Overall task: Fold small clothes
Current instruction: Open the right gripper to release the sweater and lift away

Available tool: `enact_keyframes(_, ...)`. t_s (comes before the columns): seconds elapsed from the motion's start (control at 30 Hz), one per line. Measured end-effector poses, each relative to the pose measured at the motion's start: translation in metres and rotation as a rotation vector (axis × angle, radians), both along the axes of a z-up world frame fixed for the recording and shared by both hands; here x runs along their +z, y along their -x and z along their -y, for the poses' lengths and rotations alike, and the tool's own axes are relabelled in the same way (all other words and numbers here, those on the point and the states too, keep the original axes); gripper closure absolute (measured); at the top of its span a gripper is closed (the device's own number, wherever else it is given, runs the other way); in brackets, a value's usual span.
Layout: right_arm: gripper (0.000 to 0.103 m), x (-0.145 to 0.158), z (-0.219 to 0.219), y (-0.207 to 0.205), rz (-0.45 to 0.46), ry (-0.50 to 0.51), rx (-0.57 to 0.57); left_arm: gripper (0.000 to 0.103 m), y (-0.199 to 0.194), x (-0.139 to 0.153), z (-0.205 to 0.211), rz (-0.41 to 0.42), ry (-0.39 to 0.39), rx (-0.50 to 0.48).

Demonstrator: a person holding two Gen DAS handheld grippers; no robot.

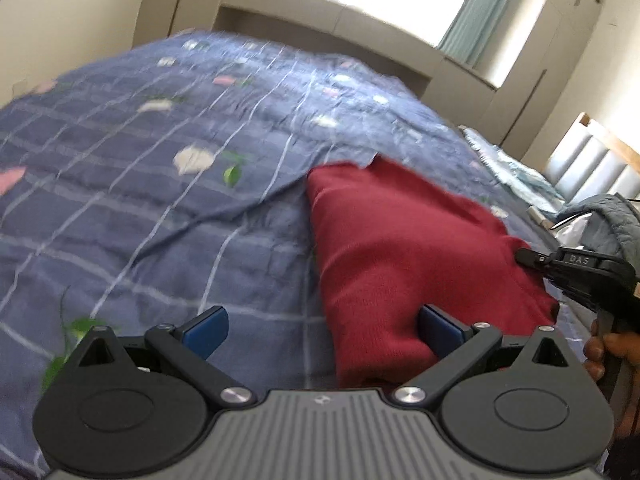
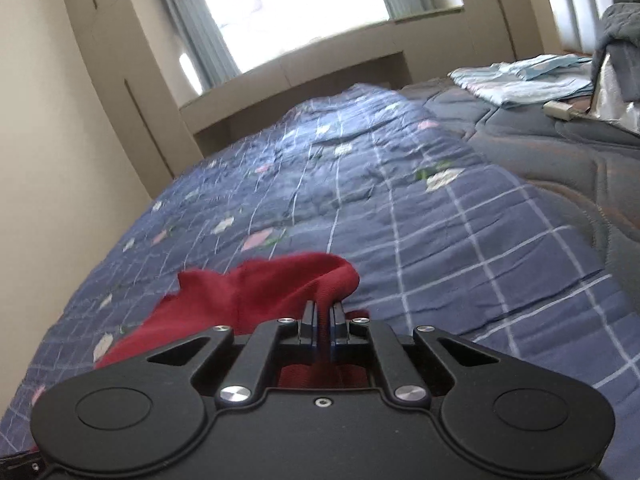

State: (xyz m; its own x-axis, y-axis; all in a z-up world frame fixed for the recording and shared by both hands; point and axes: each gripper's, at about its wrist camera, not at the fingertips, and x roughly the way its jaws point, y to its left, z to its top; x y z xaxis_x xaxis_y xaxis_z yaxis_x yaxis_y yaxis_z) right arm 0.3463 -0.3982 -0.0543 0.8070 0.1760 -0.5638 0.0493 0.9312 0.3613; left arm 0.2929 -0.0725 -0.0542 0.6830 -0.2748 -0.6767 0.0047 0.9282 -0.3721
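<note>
A dark red garment point(image 1: 404, 248) lies on the blue checked bedspread point(image 1: 160, 184). My left gripper point(image 1: 324, 332) is open, low over the bed. Its right blue pad point(image 1: 440, 330) rests against the garment's near edge and its left pad point(image 1: 206, 330) is over bare bedspread. My right gripper point(image 2: 322, 320) is shut on a bunched fold of the red garment point(image 2: 272, 284), lifting it a little off the bedspread point(image 2: 440, 248). In the left wrist view the right gripper point(image 1: 532, 260) grips the garment's right edge.
Folded pale blue clothes point(image 2: 524, 80) lie on the far right of the bed, with a grey quilted heap point(image 2: 620, 32) and a padded headboard point(image 1: 592, 164) behind. A window with curtains point(image 2: 304, 4) and beige built-in units stand beyond the bed.
</note>
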Motion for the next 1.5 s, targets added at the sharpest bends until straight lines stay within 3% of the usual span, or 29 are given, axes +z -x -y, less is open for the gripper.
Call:
enact_keyframes(0.1,0.090,-0.007,-0.011,0.003,-0.013,0.066,0.026,0.000,0.000,-0.012,-0.007,-0.028,0.024,0.007)
enact_keyframes(0.2,0.069,-0.005,-0.010,0.023,0.009,0.076,0.009,0.000,0.003,-0.013,-0.010,-0.026,0.037,0.010)
enact_keyframes(0.27,0.043,0.001,-0.008,0.043,0.042,0.071,-0.003,0.000,0.003,-0.012,-0.009,-0.027,0.036,0.011)
enact_keyframes(0.33,0.035,0.007,-0.007,0.065,0.076,0.056,-0.002,0.000,0.002,-0.012,-0.009,-0.028,0.038,0.014)
enact_keyframes(0.5,0.035,0.016,-0.015,0.122,0.105,-0.040,0.041,0.001,0.003,-0.010,-0.009,-0.027,0.030,0.016)
enact_keyframes(0.63,0.046,0.013,-0.034,0.137,0.076,-0.100,0.137,0.001,0.006,-0.008,-0.008,-0.031,0.023,0.020)
enact_keyframes(0.7,0.065,0.008,-0.042,0.138,0.066,-0.104,0.163,0.000,0.008,-0.006,-0.008,-0.029,0.014,0.022)
enact_keyframes(0.73,0.087,0.006,-0.046,0.136,0.053,-0.087,0.160,0.001,0.009,-0.005,-0.008,-0.028,0.009,0.021)
enact_keyframes(0.77,0.096,0.005,-0.049,0.134,0.039,-0.067,0.153,0.000,0.010,-0.003,-0.008,-0.024,0.004,0.019)
enact_keyframes(0.93,0.097,0.023,-0.056,0.148,0.121,0.038,0.112,0.000,0.016,0.003,-0.007,-0.004,-0.001,0.007)
enact_keyframes(1.0,0.097,0.024,-0.057,0.151,0.115,0.063,0.101,0.000,0.016,0.003,-0.006,-0.006,-0.005,0.005)
enact_keyframes(1.2,0.097,-0.003,-0.055,0.152,0.041,0.037,0.069,0.001,0.017,-0.003,-0.008,-0.031,-0.018,-0.003)
enact_keyframes(1.4,0.096,-0.013,-0.058,0.155,0.033,0.028,0.034,0.001,0.019,-0.007,-0.009,-0.033,-0.016,-0.004)
enact_keyframes(1.5,0.085,-0.015,-0.059,0.156,0.035,0.038,0.027,0.001,0.022,-0.006,-0.012,-0.032,-0.013,-0.006)
